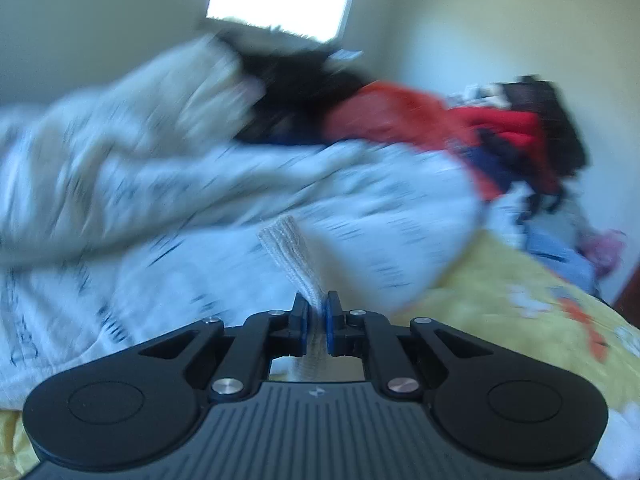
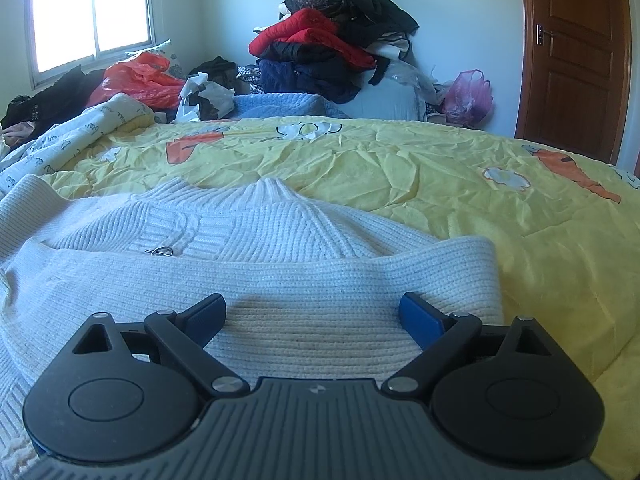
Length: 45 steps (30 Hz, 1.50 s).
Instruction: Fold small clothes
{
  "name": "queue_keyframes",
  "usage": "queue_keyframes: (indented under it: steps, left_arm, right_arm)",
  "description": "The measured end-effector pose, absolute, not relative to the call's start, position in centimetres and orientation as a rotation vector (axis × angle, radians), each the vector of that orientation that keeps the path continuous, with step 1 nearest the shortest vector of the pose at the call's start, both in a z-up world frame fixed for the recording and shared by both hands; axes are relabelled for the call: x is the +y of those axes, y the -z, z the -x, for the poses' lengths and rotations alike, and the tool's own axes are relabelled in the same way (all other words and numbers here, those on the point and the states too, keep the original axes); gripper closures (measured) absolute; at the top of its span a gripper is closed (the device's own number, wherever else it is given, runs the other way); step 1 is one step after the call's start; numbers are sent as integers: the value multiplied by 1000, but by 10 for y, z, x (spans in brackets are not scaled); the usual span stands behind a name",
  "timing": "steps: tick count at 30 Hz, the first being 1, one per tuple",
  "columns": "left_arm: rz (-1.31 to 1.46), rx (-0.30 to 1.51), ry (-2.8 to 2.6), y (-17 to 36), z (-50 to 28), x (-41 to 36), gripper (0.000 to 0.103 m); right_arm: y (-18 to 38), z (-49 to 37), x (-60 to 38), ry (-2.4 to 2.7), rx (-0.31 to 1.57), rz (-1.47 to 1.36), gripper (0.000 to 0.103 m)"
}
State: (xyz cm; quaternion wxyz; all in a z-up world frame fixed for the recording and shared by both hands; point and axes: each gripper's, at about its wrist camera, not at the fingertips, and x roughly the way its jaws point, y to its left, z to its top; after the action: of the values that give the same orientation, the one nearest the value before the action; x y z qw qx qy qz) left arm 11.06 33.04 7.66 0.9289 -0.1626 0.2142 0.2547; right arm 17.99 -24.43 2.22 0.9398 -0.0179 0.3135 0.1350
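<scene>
Left gripper (image 1: 318,312) is clamped on a ribbed strip of the cream knit sweater (image 2: 256,248), which lies spread on the yellow bedsheet (image 2: 440,168), while right gripper (image 2: 312,316) hangs spread wide above its hem.

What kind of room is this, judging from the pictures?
Most likely a bedroom in a home: a bed with a yellow cartoon sheet, a heap of clothes against the wall, a window and a wooden door.

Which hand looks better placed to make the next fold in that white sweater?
Probably the left. The left gripper is already shut on a ribbed strip of the white sweater, while the right gripper sits open over it, gripping nothing.
</scene>
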Motion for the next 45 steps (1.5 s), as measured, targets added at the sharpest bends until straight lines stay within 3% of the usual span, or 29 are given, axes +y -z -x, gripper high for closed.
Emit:
queue_keyframes:
  steps: [6,12,16,19,21,22,23,24,26,32,37,43,45]
  left_arm:
    - [102,318,-224,-108,-87,173,95]
    - [-74,458,103,-49,-77,27,95]
    - [-145,578,136,-11,-77,-5,95]
    - [-167,609,149,-13,-79,-4,95]
    - [-209,616,180,-17,-74,-4,91]
    - [-215,619,197,-21,-70,-5,83]
    - [-208,615,221,-25,-63,-7,68]
    - [-191,600,232,-29,-56,-4,45]
    - [-126,549,214,-35,-37,8,16]
    - [8,569,131,-26,-16,51,16]
    - [256,651,102,-11,-31,88,12]
    - [174,666,100,-10,-29,77,6]
    - [172,667,100,-10,-30,76,6]
  right_arm:
    - [-22,-180,-245,-279,639,28,9]
    - [-23,-181,-251,-292,634,-19,10]
    - [-23,-180,-253,-294,632,-31,10]
    - [-23,-181,-254,-298,630,-40,10]
    - [-23,-180,-256,-301,629,-51,10]
    - [-23,-181,-256,-303,629,-55,10]
    - [-24,-180,-256,-303,628,-57,10]
    - [-24,-180,-256,-303,627,-58,10]
    - [-24,-181,-255,-301,627,-54,10]
    - [-36,-182,-244,-273,669,-18,11]
    - [-71,-165,-222,-527,736,-353,10]
    - [-43,-184,-170,-622,1020,-492,32]
    - [-34,-185,-161,-605,1041,-488,31]
